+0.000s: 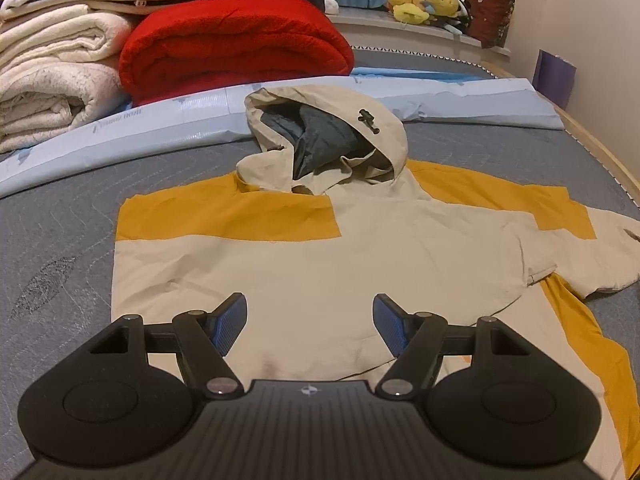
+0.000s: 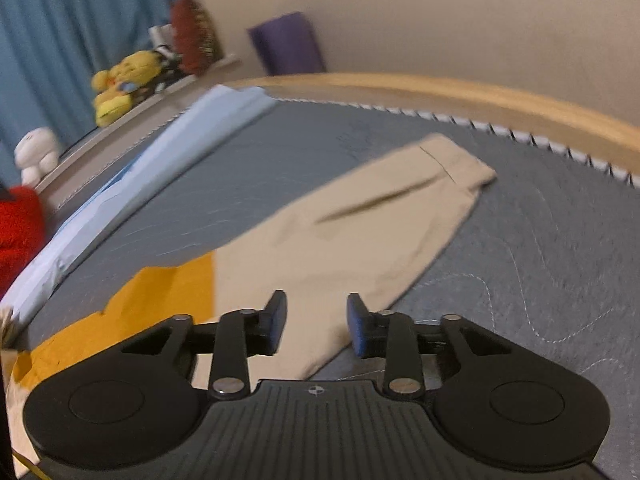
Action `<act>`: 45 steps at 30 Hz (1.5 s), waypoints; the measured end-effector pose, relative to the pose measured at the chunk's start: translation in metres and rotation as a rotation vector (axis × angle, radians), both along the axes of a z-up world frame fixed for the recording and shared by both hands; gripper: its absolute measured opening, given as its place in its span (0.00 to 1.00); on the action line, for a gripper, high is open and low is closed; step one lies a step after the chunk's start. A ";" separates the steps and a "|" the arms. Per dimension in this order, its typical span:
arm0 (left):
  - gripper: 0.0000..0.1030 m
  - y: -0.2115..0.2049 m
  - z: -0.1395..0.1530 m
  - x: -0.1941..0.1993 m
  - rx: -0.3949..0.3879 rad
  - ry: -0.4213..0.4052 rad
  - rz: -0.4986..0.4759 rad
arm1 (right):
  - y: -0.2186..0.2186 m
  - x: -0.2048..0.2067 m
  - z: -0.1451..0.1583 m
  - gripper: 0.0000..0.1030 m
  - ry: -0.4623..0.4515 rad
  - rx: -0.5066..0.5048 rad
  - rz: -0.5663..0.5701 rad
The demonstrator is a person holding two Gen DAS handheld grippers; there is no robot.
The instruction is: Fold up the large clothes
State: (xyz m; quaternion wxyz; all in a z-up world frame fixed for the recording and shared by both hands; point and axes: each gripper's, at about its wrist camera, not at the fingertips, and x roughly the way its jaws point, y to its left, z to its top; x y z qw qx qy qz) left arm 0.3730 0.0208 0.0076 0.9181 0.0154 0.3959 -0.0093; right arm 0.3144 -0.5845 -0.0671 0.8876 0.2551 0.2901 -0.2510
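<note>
1. Lying flat on the grey quilted mattress (image 1: 60,240): beige-and-mustard hooded jacket (image 1: 320,264), smooth woven cloth.
2. Left gripper (image 1: 310,322) hovering, jaws wide, empty.
3. Right gripper (image 2: 316,322) over the sleeve (image 2: 360,232), jaws apart, gripping nothing.
4. Red blanket (image 1: 232,44) sitting far left.

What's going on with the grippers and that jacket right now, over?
Left gripper open above jacket, holding nothing. Right gripper open over the sleeve, nothing gripped. Jacket flat on bed, hood up. Nothing in the way.
</note>
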 end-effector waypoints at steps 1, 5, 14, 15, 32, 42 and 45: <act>0.73 0.000 -0.001 0.000 0.000 0.002 -0.001 | -0.006 0.002 -0.007 0.37 0.001 0.018 -0.009; 0.74 0.001 -0.005 0.001 0.010 0.011 -0.004 | -0.031 0.006 -0.039 0.37 -0.001 0.115 -0.071; 0.74 0.004 -0.014 0.009 0.015 0.032 0.009 | -0.063 0.011 -0.072 0.37 -0.113 0.198 -0.182; 0.74 0.005 -0.015 0.009 0.017 0.033 0.010 | -0.064 0.012 -0.074 0.37 -0.128 0.182 -0.183; 0.74 0.020 -0.012 0.012 0.013 0.033 0.041 | -0.043 0.038 -0.044 0.02 -0.150 -0.048 -0.234; 0.74 0.058 0.016 0.007 -0.045 -0.008 0.127 | 0.187 0.083 0.099 0.02 -0.379 -0.215 0.412; 0.74 0.072 0.023 0.007 -0.074 -0.013 0.160 | 0.279 0.077 0.101 0.03 -0.335 -0.083 0.770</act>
